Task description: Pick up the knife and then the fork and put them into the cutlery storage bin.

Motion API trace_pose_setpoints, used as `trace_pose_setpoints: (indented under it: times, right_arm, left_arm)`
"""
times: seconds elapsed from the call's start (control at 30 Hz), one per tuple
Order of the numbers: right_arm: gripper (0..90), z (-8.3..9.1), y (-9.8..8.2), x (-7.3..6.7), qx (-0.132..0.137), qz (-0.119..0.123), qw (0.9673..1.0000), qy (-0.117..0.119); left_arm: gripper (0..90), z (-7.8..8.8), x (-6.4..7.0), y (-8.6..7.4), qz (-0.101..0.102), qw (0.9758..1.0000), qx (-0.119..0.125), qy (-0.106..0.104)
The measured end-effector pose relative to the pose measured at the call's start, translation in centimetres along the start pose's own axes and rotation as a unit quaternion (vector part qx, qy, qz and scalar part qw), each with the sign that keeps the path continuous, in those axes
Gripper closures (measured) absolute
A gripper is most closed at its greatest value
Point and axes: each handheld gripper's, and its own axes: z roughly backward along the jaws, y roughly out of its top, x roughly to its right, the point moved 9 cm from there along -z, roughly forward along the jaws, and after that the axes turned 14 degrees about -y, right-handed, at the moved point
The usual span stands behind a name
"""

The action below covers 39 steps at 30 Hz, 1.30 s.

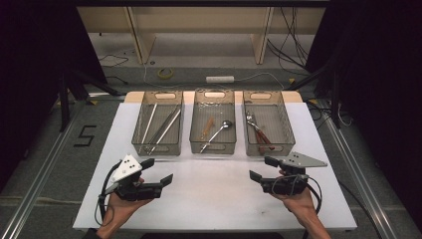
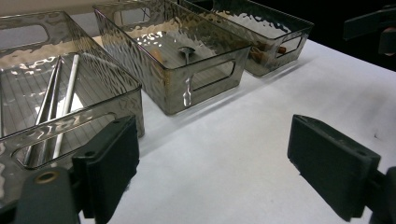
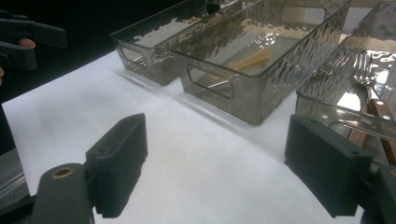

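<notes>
Though rippled, three clear bins (image 1: 214, 144)

Three clear ribbed bins in row on white table: chopsticks bin (image 1: 158, 130) left, spoon bin (image 1: 213, 128) middle, fork bin (image 1: 268, 129) right.

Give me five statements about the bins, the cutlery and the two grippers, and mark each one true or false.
1. Three clear bins stand in a row on the white table. True.
2. The spoon lies in the left bin. False: it lies in the middle bin.
3. The left gripper holds a fork. False: its jaws are open with nothing between them, above bare table.
4. The forks with wooden handles lie in the right bin. True.
5. The right gripper reaches into a bin. False: it is open and sits in front of the bins, over the table.
</notes>
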Motion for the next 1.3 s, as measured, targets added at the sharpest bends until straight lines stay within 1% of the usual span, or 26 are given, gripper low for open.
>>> trace_pose_setpoints:
  times: [0.23, 0.67, 1.3]
  right_arm:
    - [22.0, 0.3, -0.6, 0.1, -0.004, 0.001, 1.0000, -0.008]
    - [21.0, 0.6, -1.5, 0.1, -0.011, 0.005, 0.9998, -0.015]
    - [20.6, 0.6, -1.4, 0.1, -0.009, 0.007, 0.9997, -0.019]
  left_arm:
    - [16.2, 0.0, 0.1, 0.0, 0.000, 1.0000, 0.000, -0.001]
    - [16.2, 0.0, 0.1, 0.0, 0.002, 1.0000, 0.001, -0.002]
    - [16.2, -0.1, 0.1, 0.0, 0.001, 1.0000, 0.000, -0.002]
